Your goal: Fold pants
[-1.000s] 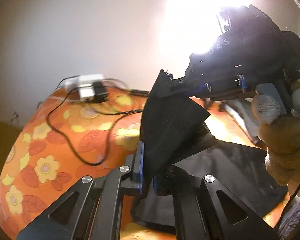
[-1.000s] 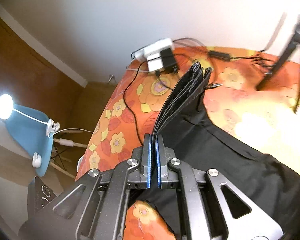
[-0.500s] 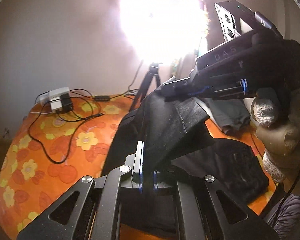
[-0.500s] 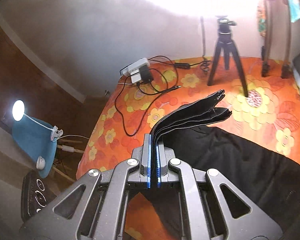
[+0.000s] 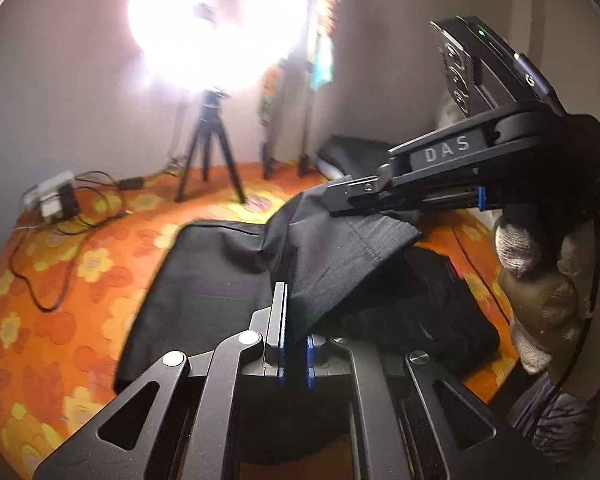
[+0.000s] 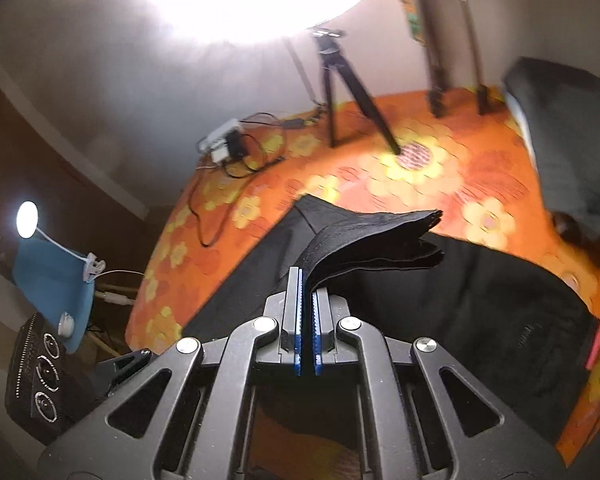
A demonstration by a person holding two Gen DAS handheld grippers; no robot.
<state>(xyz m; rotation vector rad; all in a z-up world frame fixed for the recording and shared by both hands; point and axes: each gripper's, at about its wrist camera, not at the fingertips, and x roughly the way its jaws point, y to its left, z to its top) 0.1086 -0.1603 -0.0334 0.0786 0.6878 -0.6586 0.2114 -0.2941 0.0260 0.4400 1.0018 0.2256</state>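
Black pants (image 5: 332,264) clamped in both grippers, lifted

Pants (image 5: 220,280): black woven cloth, matt, with a stitched hem visible on the lifted edge. Bedspread (image 5: 60,300): printed cloth, orange with yellow flowers, matt. Left gripper (image 5: 294,320): matt black plastic-looking links, bright metal rivets, blue ridged pads. Right gripper (image 6: 308,292): same build, pads toothed. Glove on the right hand (image 5: 540,292): knitted white cloth, rough, with a smoother tan coated palm. Tripod (image 6: 340,92): black, slightly glossy legs.
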